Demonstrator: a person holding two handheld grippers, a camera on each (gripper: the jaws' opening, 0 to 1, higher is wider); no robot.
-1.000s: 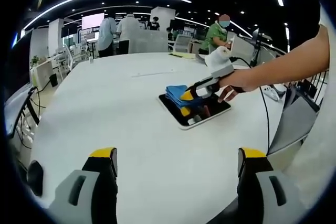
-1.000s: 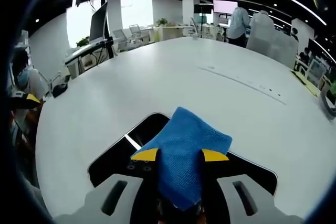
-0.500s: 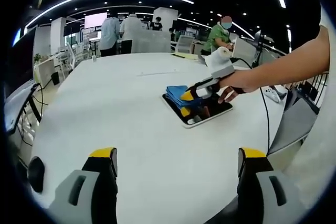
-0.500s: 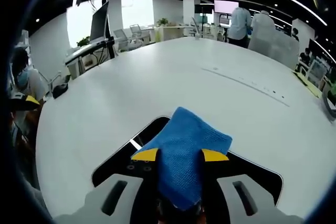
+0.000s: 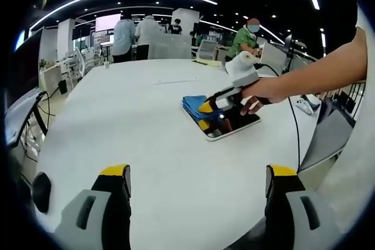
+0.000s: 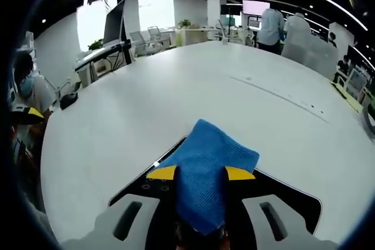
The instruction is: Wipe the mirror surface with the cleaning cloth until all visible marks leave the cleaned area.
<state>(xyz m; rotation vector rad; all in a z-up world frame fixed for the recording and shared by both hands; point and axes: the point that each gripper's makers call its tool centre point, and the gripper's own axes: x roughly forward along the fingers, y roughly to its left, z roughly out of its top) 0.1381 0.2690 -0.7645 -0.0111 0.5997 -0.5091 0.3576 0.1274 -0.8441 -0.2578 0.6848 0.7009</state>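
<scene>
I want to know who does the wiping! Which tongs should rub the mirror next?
The right tongs: they grip the blue cloth on the mirror. The left tongs hang open, away over the white table.

We cannot read any text, label, brand, number or sign in these pictures. The lit screen (image 5: pixel 103 23) on the far wall appears as a pale bright patch in the left gripper view, and if something is written on it, it is too small and blurred for us to read. The papers (image 5: pixel 204 61) lying at the far side of the white table (image 5: pixel 135 121) are also too small, and we see no printing on the blue cloth (image 6: pixel 205 171) or on the mirror (image 6: pixel 290 194).
</scene>
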